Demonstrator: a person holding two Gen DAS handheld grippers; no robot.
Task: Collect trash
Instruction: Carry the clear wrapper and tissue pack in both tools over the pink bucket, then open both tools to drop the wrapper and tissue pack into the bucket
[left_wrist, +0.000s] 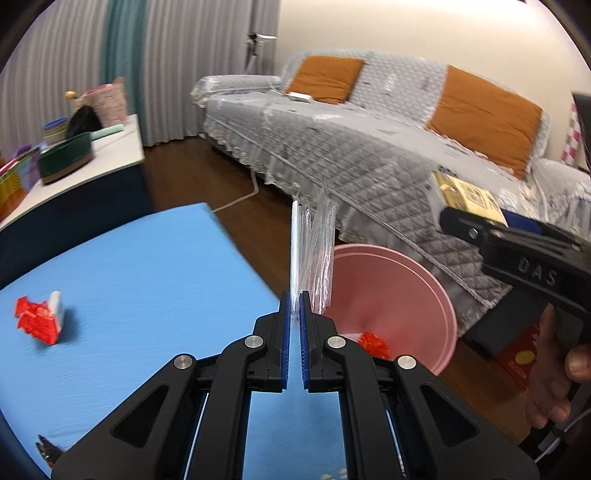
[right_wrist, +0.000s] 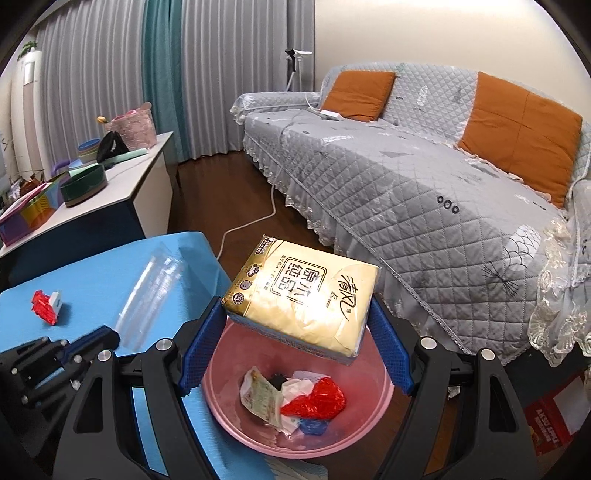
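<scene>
Left wrist view shows the left gripper (left_wrist: 294, 314) pressed together on the lower edge of a clear plastic wrapper (left_wrist: 314, 254); the wrapper stands up and away from the fingertips, its long axis running straight on from the gripper's line, its far end over the near rim of the pink basin (left_wrist: 436, 291); the wrapper's base sits right between the blue pads, the rest free in the air beyond them. Right wrist view shows the same wrapper (right_wrist: 151, 295) as a long clear strip slanting up to the right above the blue desk (right_wrist: 110, 266), with the left gripper (right_wrist: 107, 338) at its lower end. Right gripper (right_wrist: 297, 325) is spread wide and pinching a yellow tissue pack (right_wrist: 303, 295) across its width; the pack lies flat and slightly tilted between the pads, its long axis running crosswise from one finger to the other, its printed face up; it hangs directly above the pink basin (right_wrist: 229, 413), which stands on the wooden floor (right_wrist: 207, 199) beside the desk and holds crumpled paper and a red wrapper (right_wrist: 317, 400). A small red and white piece of trash (left_wrist: 40, 319) lies on the desk, well apart to the left of both grippers; a grey-covered sofa (right_wrist: 406, 184) stands behind.
</scene>
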